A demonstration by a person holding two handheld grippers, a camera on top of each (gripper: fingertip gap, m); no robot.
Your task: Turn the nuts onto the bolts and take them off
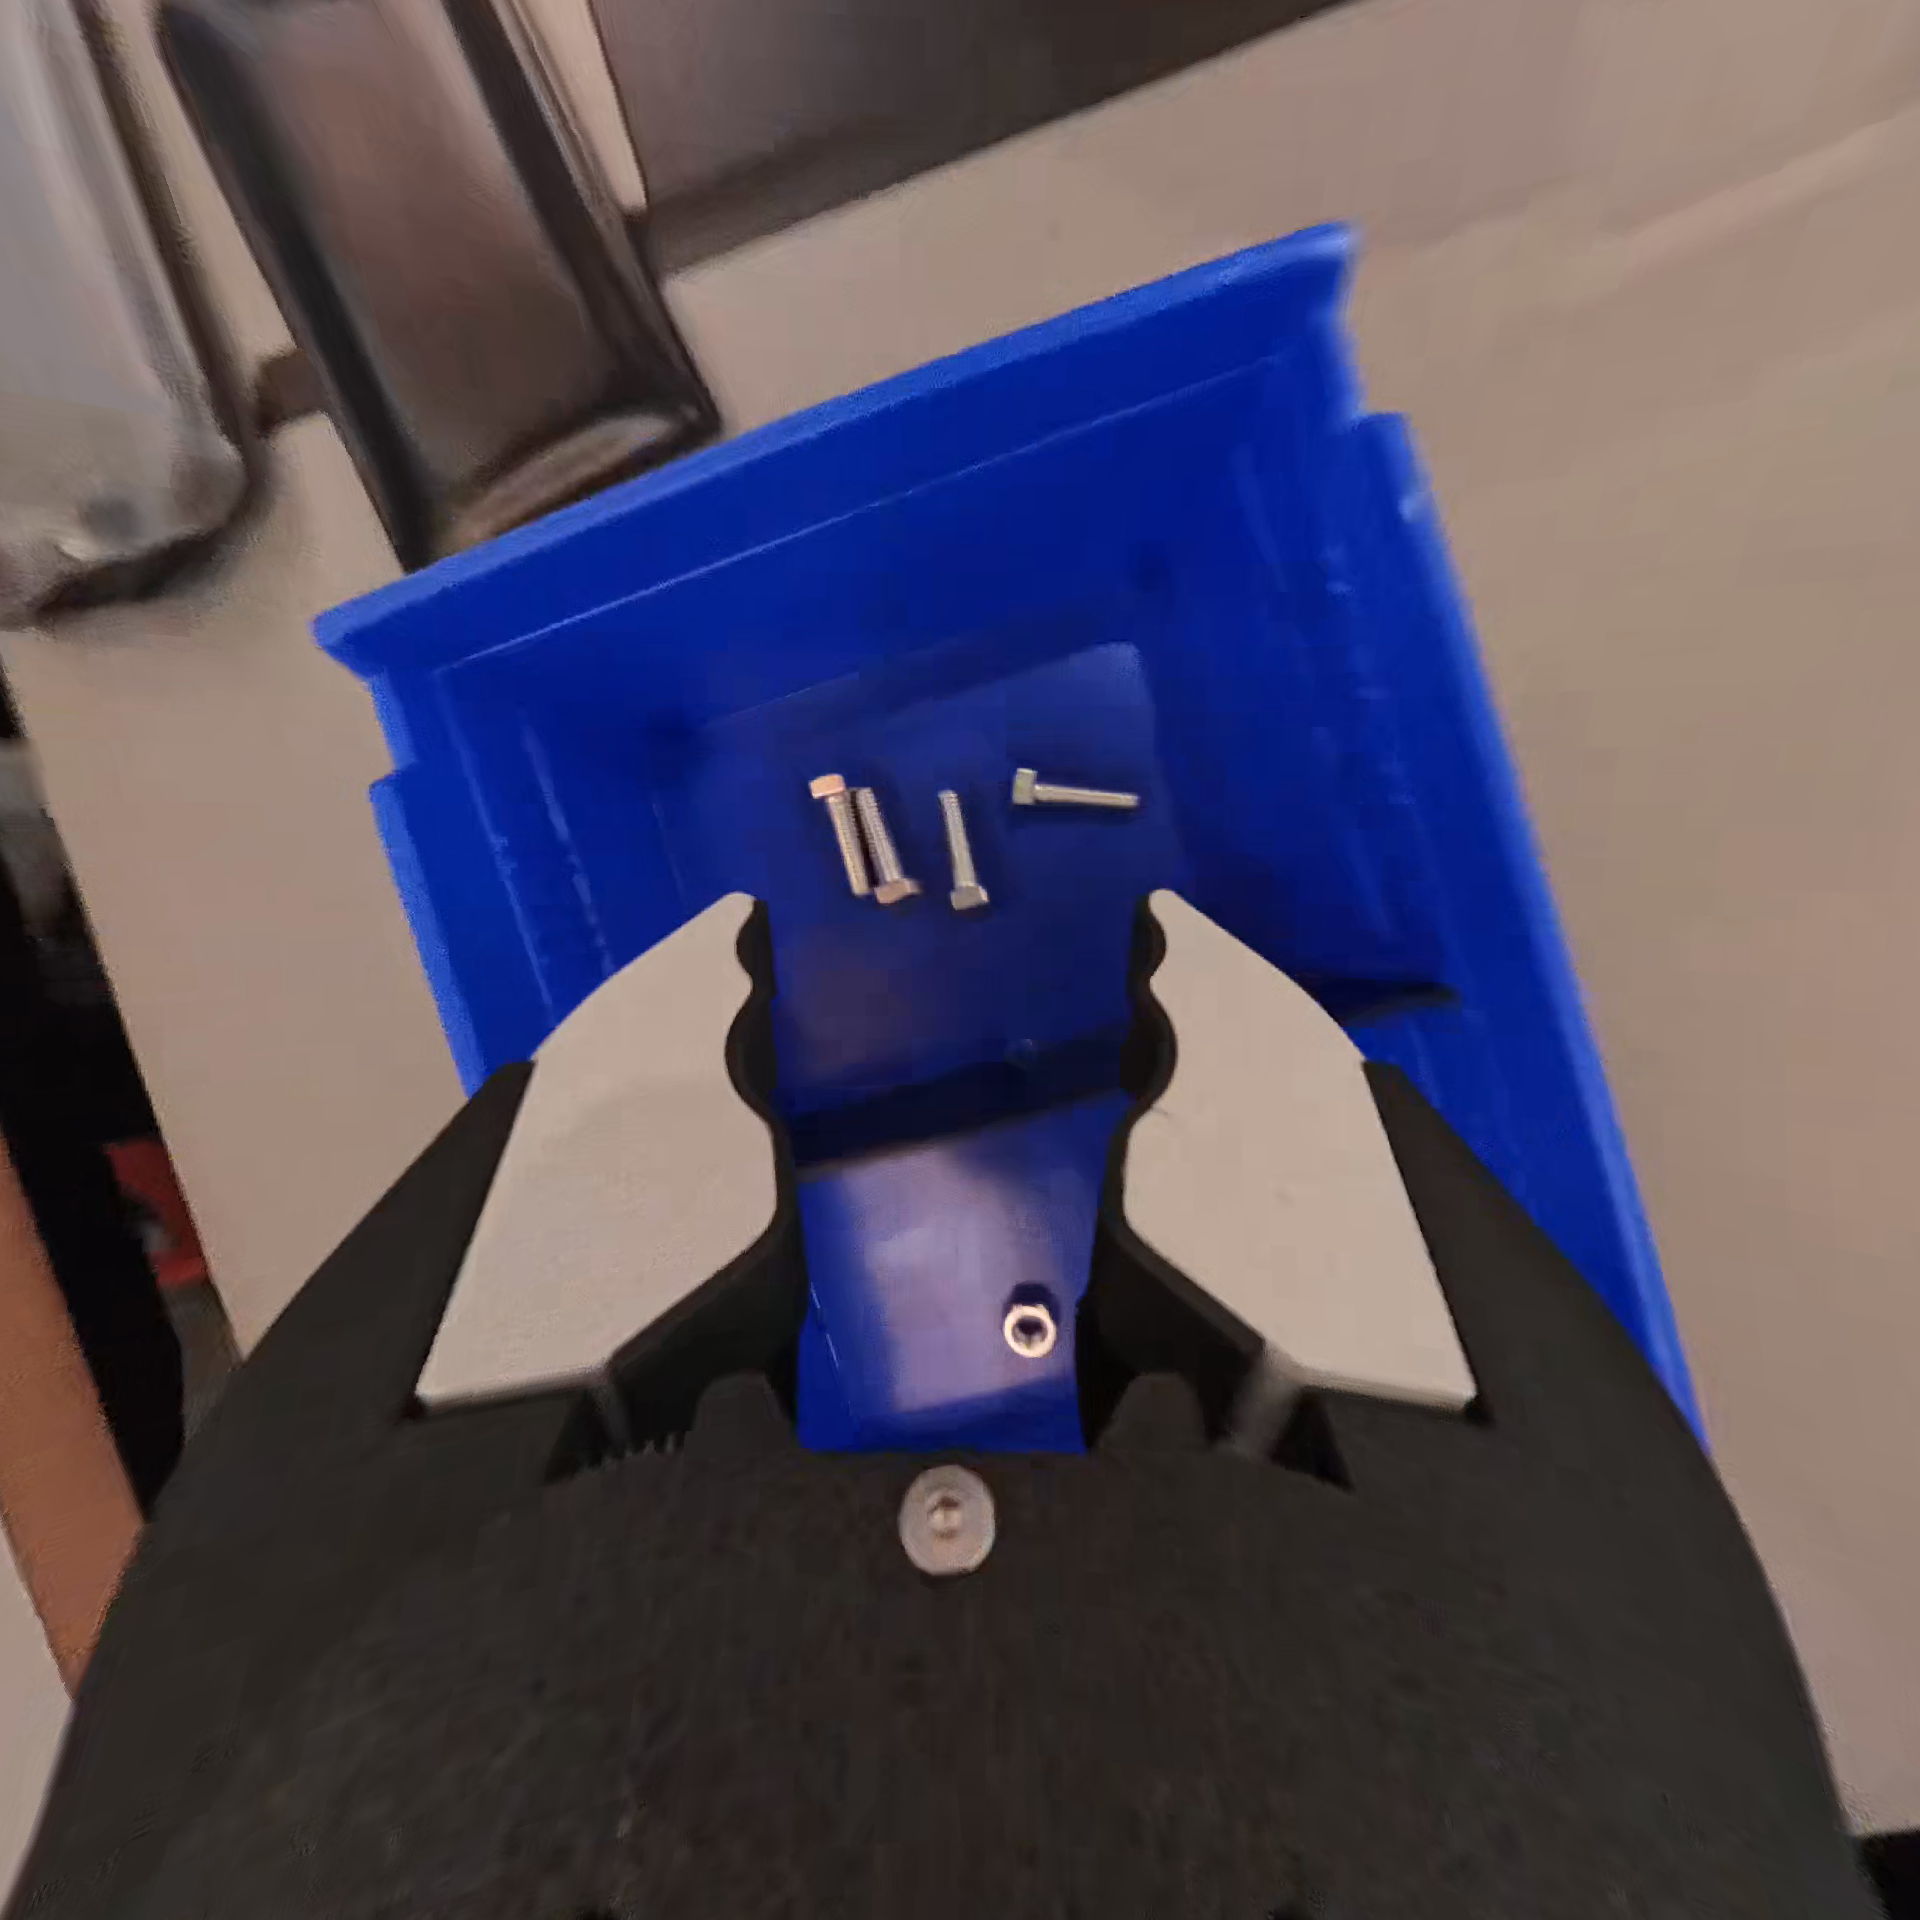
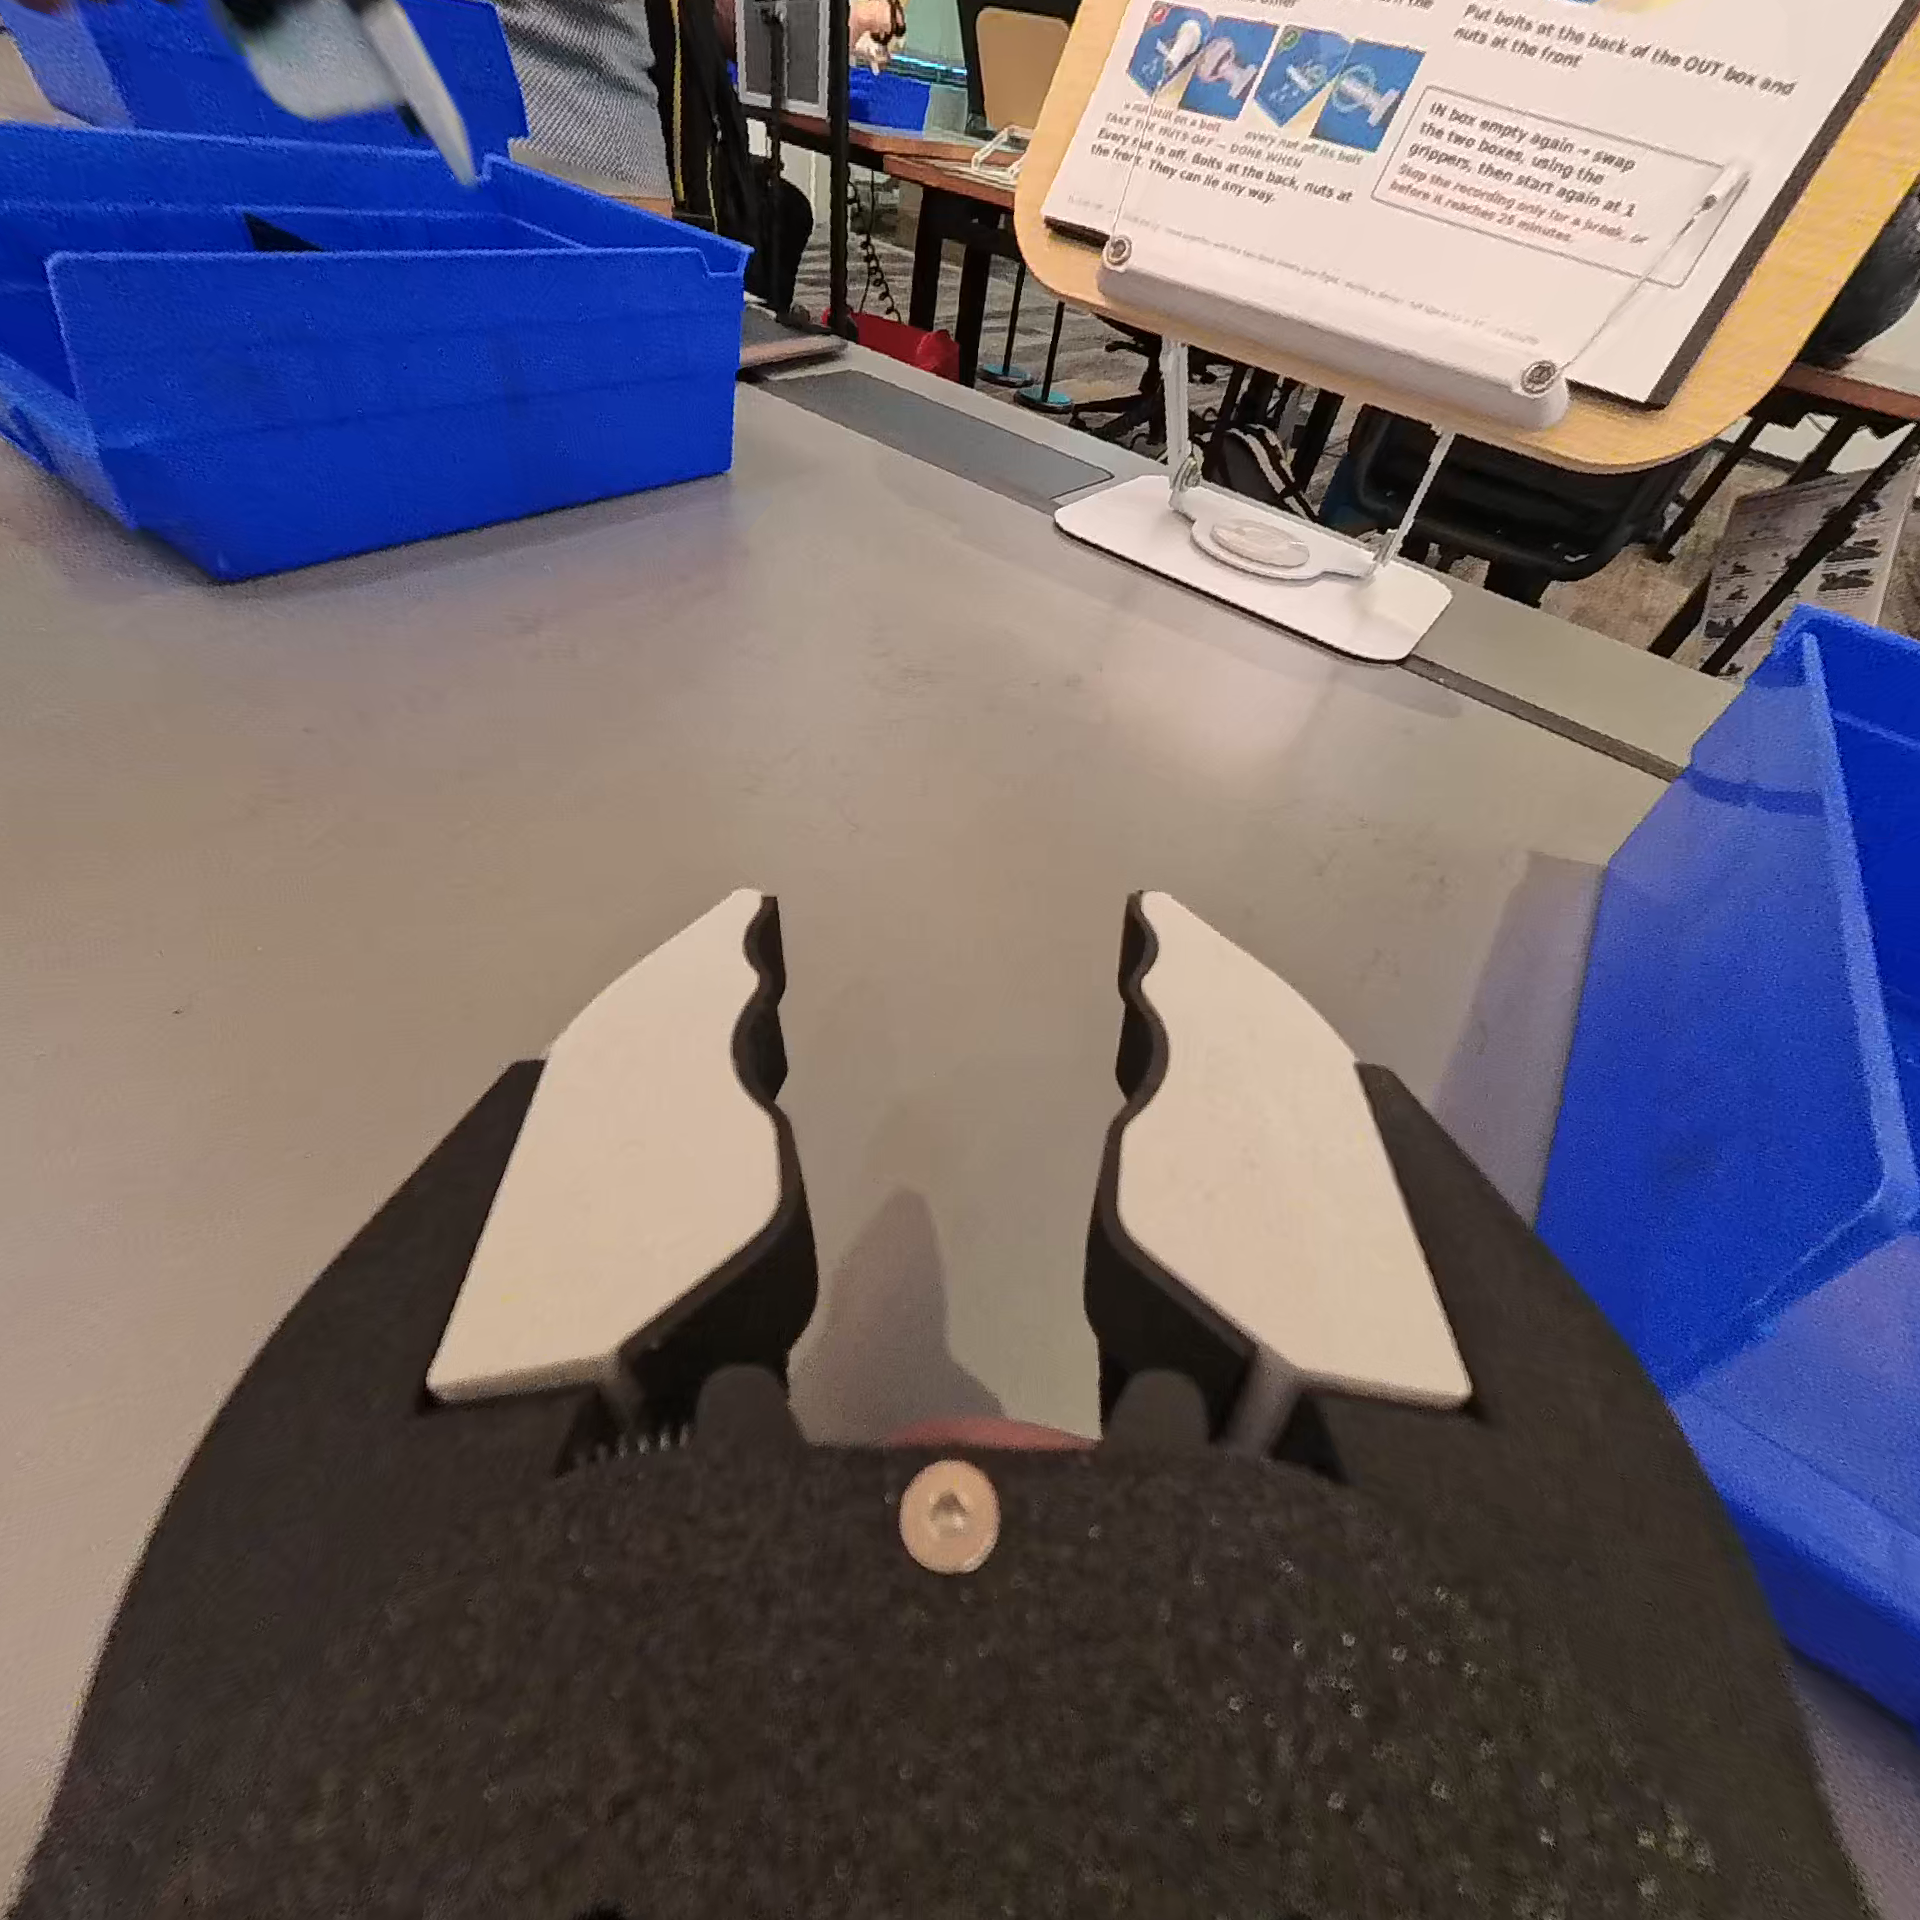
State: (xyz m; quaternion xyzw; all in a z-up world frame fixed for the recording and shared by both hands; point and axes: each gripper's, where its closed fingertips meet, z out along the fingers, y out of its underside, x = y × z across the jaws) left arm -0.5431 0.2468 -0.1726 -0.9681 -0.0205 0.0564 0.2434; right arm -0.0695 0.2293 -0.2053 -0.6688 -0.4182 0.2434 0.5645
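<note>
Your left gripper [image 1: 951, 904] hangs wide open, empty, above the bin [image 1: 1351, 644]; four bolts [image 1: 961, 847] beyond its tips, nut [image 1: 1029, 1332] nearer. Two bolts touch (risk: double pick). Right gripper [image 2: 951, 904] open, empty, over table [image 2: 623, 779].

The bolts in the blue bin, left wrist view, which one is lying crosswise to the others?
The bolt farthest right, alone, shaft pointing right and head on the left. The other three bolts run lengthwise toward the open left gripper, two touching.
</note>
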